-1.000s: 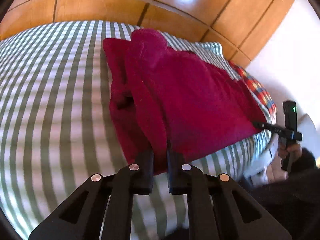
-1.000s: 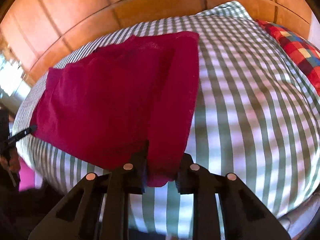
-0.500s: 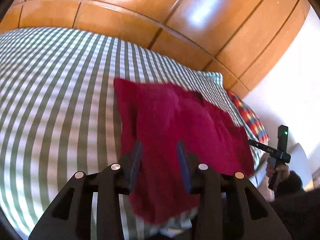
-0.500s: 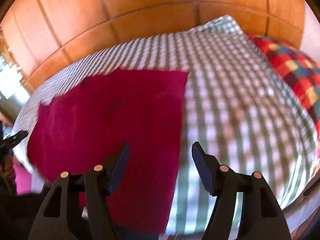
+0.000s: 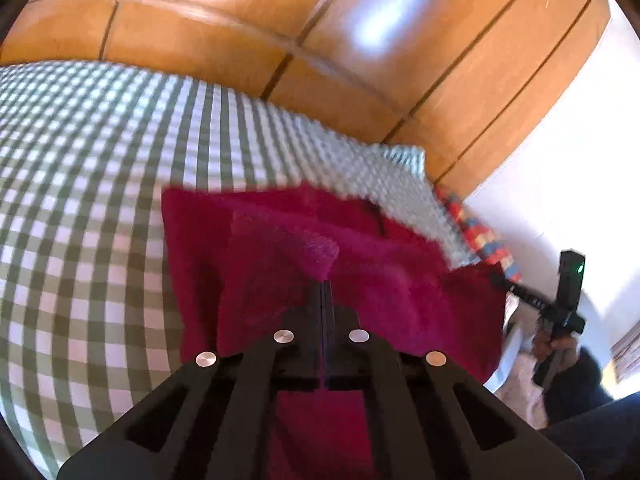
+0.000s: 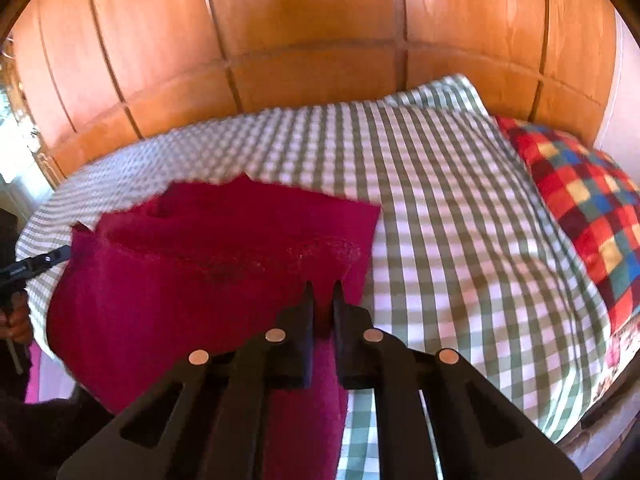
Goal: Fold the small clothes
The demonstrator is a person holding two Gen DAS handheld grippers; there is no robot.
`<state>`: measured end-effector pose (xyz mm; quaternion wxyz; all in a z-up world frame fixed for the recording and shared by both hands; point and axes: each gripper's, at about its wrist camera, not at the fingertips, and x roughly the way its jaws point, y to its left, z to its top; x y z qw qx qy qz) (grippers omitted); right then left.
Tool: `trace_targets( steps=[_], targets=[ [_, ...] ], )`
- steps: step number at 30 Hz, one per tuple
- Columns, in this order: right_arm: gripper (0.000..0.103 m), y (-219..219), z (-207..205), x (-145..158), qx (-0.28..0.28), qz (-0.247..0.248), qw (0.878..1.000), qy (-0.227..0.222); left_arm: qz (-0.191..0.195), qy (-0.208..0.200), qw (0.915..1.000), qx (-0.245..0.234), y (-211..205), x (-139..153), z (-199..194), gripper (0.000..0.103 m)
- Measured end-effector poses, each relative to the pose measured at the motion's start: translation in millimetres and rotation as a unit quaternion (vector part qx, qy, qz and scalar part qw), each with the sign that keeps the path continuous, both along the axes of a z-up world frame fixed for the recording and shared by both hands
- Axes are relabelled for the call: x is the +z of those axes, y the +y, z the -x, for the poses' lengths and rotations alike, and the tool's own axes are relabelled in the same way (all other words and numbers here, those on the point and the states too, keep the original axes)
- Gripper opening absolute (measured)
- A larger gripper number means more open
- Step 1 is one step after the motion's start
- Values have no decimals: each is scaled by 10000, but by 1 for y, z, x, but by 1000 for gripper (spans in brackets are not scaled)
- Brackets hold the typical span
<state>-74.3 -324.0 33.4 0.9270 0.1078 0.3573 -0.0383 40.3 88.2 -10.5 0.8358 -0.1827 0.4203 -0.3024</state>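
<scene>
A crimson garment [image 5: 280,260] lies on the green checked bed [image 5: 80,200]. My left gripper [image 5: 325,284] is shut on its near left corner, with a tuft of cloth poking above the fingertips. In the right wrist view the same garment [image 6: 192,280] has its near edge lifted. My right gripper [image 6: 323,286] is shut on the near right corner, and cloth hangs down between its fingers. The right gripper also shows at the far right of the left wrist view [image 5: 560,312].
A wooden panelled wall [image 6: 320,60] stands behind the bed. A green checked pillow [image 6: 440,96] and a multicoloured checked pillow [image 6: 580,208] lie at the right. The bed's edge runs close beneath both grippers.
Both grippers released the garment and opened half a second ago. Now both have shut on its near edge again and lifted it.
</scene>
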Motion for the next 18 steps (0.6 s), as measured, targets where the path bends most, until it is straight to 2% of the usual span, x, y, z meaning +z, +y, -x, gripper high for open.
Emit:
trace_targets(
  steps=[2,5,8,10,14,16,17,18],
  targets=[
    [7,-2,-7,14,43,-62,9998,-179,225,-198,9993,213,12,19,-1,0],
    [7,-4,-29,25,13,-4,9996,-294,270,-365,9981,416,21,37,-13,0],
    [7,-14,-71,29,-108,76,9995,-303,91,-487,9969,603,24,49,-36,0],
    [7,-22,-95,26,-254,72,9994,-234,-158,-538,9959,707,21,53,-57,0],
    [7,-44,-144,-1,-562,-4,9983,154,-551,-281,9934,963,16,40,-104,0],
    [7,-49,-161,-20,-642,-32,9971,397,-703,19,9918,1065,12,23,-128,0],
    [7,-49,-169,-33,-682,-12,9960,581,-936,163,9876,1251,10,13,-140,0],
    [7,-49,-175,-43,-655,-50,9953,713,-943,291,9874,1237,10,6,-147,0]
  ],
)
